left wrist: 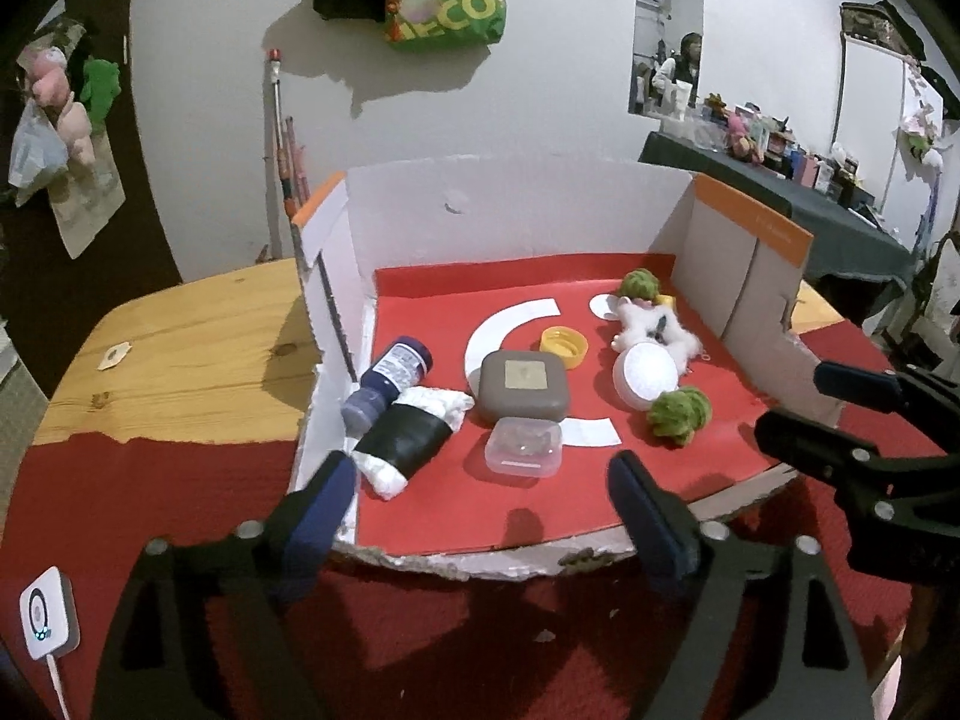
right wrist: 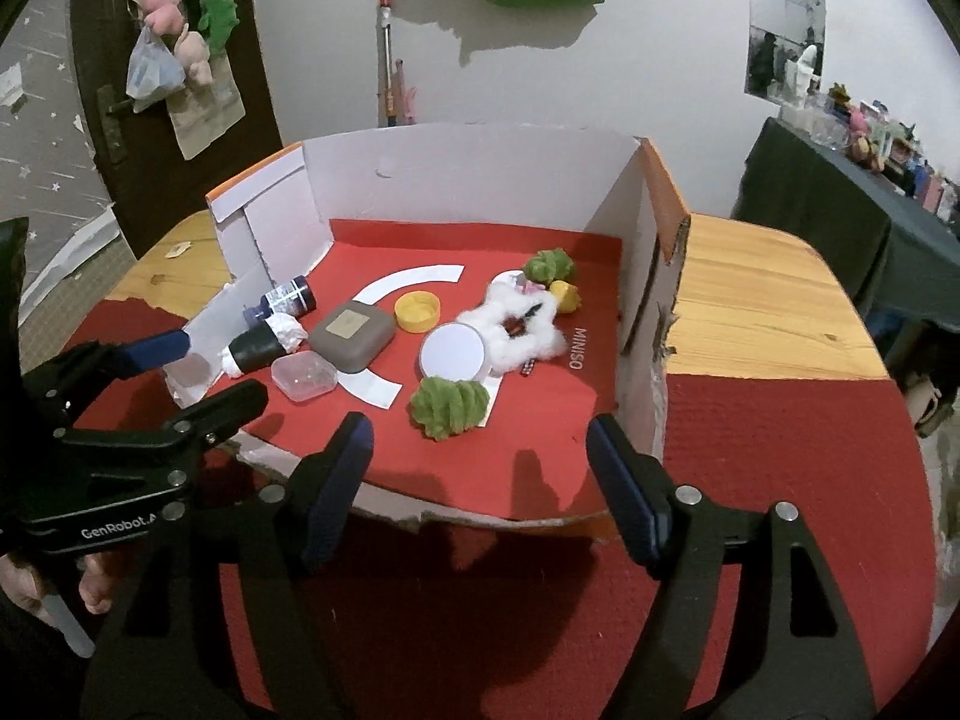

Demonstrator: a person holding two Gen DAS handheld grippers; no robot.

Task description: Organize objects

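Both grippers are hovering just short of the torn front edge of the cardboard box (left wrist: 516,198), which is sitting on the wooden table (left wrist: 198,336) with everything lying on its red floor. The left gripper (left wrist: 480,510) is waiting with its jaws wide and nothing between them.

Along the left wall a dark blue bottle (left wrist: 396,375) is lying on its side, touching a black-wrapped roll (left wrist: 414,435) with soft white ends; the bottle looks stiff and likely to roll, so I'd take it across the body. Next, a grey square case (left wrist: 524,387) is resting against a small clear plastic box (left wrist: 524,446); both look light, hard and a bit slick, best pinched on opposite flat sides. A yellow cap (left wrist: 563,347) is sitting behind them.

Further right, a white dome (right wrist: 452,353) is touching a fluffy white toy (right wrist: 519,324), with a green plush ball (right wrist: 450,405) in front and another at the back; these are soft and should squash easily. The right gripper (right wrist: 480,474) is likewise gaping empty.
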